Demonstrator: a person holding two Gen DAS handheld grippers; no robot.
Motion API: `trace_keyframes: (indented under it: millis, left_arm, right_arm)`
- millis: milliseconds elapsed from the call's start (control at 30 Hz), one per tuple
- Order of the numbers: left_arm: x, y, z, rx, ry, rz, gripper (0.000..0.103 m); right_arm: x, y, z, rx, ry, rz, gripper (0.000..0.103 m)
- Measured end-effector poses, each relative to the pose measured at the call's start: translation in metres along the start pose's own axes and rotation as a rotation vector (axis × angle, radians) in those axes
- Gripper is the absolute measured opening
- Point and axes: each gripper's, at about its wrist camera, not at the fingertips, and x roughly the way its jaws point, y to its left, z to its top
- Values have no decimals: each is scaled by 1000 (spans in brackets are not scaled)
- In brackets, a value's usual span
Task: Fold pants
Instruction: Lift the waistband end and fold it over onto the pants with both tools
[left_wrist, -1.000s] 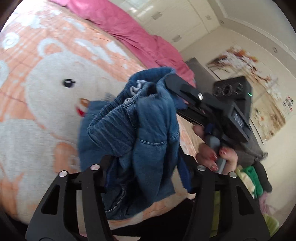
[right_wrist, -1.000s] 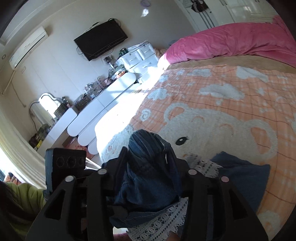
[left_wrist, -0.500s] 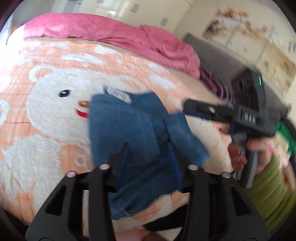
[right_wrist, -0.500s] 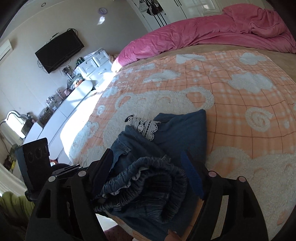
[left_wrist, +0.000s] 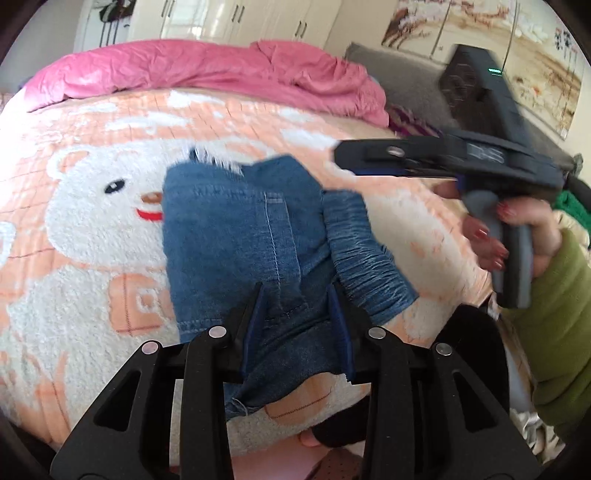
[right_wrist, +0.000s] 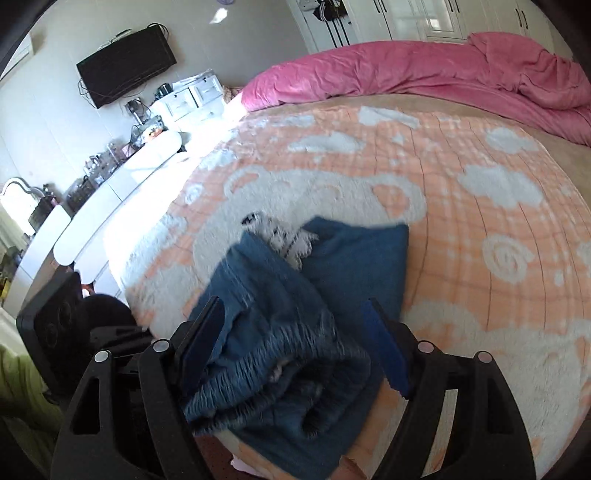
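On the blanket, one pair of pants lies folded, its long axis running from the near bed edge away toward the pink duvet. The elastic waistband sits bunched at the near end, and a scrap of white lace trim peeks out at the far end.

Two grippers are at work. The left gripper has its jaws closed on the near denim edge, cloth pinched between the blue pads. The right gripper stands wide, its jaws having just been opening; the waistband lies between them, the pads not pressing it. In the left view, a hand holds that right gripper beside the pants.
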Motion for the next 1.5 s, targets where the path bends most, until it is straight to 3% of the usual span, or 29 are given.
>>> trace_keyframes:
  millis: [33,100,333,367,400,500,633,833,967,1067,1133,1267,1500]
  left_arm:
    - [-3,1,0,-2,-10,1,27]
    - [-2,4,1,-13,0,-1,27]
    - [2,-2,1,7,21,-5,27]
    - [3,-2,1,7,28,0,29]
    - [3,-2,0,4,28,1,29]
    - [3,-2,4,-11,17,0,32]
    - [7,-5,7,9,6,21,35]
    - [21,-25,1,121,50,84,35]
    - [25,-24,0,115,64,79,35]
    - [24,-22,-1,104,65,67,35]
    - [23,-21,-1,99,65,62,35]
    - [22,-18,0,85,68,53,35]
    - [15,-12,1,65,69,39,36]
  right_arm:
    - [7,-2,8,-2,18,5,73]
    - [28,-6,22,-8,86,30,53]
    - [95,3,26,-94,327,58,52]
    - [99,8,23,-105,342,76,37]
    - [100,16,19,-129,339,92,14]
    - [90,35,25,-169,259,36,5]
    - [80,43,56,-199,140,-8,3]
    - [127,23,52,-192,251,-114,1]
    - [127,11,43,-139,212,-113,0]
    - [109,6,44,-86,185,-143,6]
    - [80,6,44,-36,113,-89,7]
    - [28,21,34,-67,15,-70,31]
    - [-13,33,1,-64,-26,-97,32]
